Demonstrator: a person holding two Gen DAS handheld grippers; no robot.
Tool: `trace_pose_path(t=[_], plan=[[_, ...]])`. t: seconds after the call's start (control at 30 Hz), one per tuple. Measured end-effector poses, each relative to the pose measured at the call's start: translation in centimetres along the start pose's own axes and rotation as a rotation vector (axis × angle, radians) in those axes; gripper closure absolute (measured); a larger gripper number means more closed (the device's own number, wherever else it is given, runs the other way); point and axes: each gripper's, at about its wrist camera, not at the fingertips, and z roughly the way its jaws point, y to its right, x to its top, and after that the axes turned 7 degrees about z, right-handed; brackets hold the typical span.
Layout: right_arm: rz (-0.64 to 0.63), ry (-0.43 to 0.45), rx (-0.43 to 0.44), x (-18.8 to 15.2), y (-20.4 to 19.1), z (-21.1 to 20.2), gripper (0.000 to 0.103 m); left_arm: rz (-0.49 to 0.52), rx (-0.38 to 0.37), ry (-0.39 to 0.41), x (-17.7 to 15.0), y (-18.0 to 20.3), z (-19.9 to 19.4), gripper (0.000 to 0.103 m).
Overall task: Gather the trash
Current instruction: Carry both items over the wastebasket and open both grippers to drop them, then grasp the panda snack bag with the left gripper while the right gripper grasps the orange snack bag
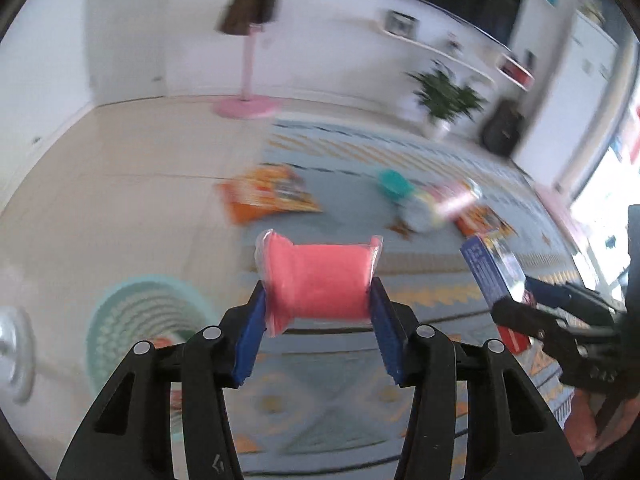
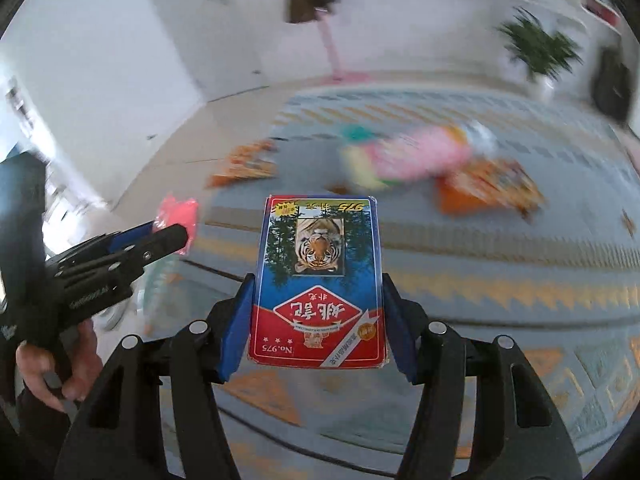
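Observation:
My left gripper (image 1: 319, 304) is shut on a pink plastic packet (image 1: 318, 278) and holds it above the patterned rug (image 1: 360, 420). My right gripper (image 2: 318, 308) is shut on a blue and red card box with a tiger picture (image 2: 318, 280), also held above the rug. The card box shows at the right of the left wrist view (image 1: 494, 270); the pink packet shows at the left of the right wrist view (image 2: 178, 210). More trash lies on the rug ahead: an orange snack bag (image 1: 268, 196), a teal lid (image 1: 394, 184) and a heap of wrappers (image 1: 440, 204).
A round teal woven bin or mat (image 1: 148, 320) lies on the floor at lower left. A pink coat stand (image 1: 248, 80), a potted plant (image 1: 444, 96) and a dark bag (image 1: 502, 128) stand by the far wall. Views are motion-blurred.

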Motion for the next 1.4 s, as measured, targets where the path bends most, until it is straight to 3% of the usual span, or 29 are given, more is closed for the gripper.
trace_pose_path(t=[0.17, 0.27, 0.5, 0.63, 0.73, 0.93, 1.07, 1.27, 1.33, 1.4], plan=[[-0.135, 0.001, 0.102, 1.7, -8.9, 1.9, 0.047, -0.139, 0.077, 0.057, -0.7, -7.7, -3.6, 0.055], [-0.170, -0.012, 0.109, 2.2, -13.5, 4.0, 0.047, -0.236, 0.131, 0.060, -1.5, -12.0, -4.3, 0.055], [-0.219, -0.088, 0.150, 2.4, -20.7, 11.4, 0.047, -0.379, 0.252, -0.052, -3.6, -17.9, -1.6, 0.054], [-0.196, -0.152, 0.160, 1.9, -22.4, 15.4, 0.046, -0.438, 0.264, -0.093, -4.0, -19.4, -0.7, 0.047], [-0.199, -0.184, 0.177, 1.7, -22.9, 17.1, 0.042, -0.450, 0.308, -0.095, -4.0, -19.6, -1.1, 0.037], [-0.175, -0.167, 0.193, 1.7, -21.5, 16.4, 0.042, -0.416, 0.286, -0.040, -3.6, -18.7, -2.2, 0.039], [-0.170, -0.121, 0.179, 1.9, -20.0, 14.3, 0.042, -0.376, 0.230, 0.039, -2.4, -16.7, -2.7, 0.039], [-0.162, -0.025, 0.161, 1.7, -15.7, 9.4, 0.053, -0.218, 0.141, 0.123, -0.4, -10.6, -2.5, 0.043], [-0.163, 0.034, 0.126, 1.9, -13.5, 7.3, 0.063, -0.179, 0.112, 0.135, 0.1, -8.7, -2.1, 0.044], [-0.159, 0.102, 0.059, 2.1, -10.7, 5.3, 0.067, -0.142, 0.071, 0.141, 0.6, -6.6, -1.5, 0.045]])
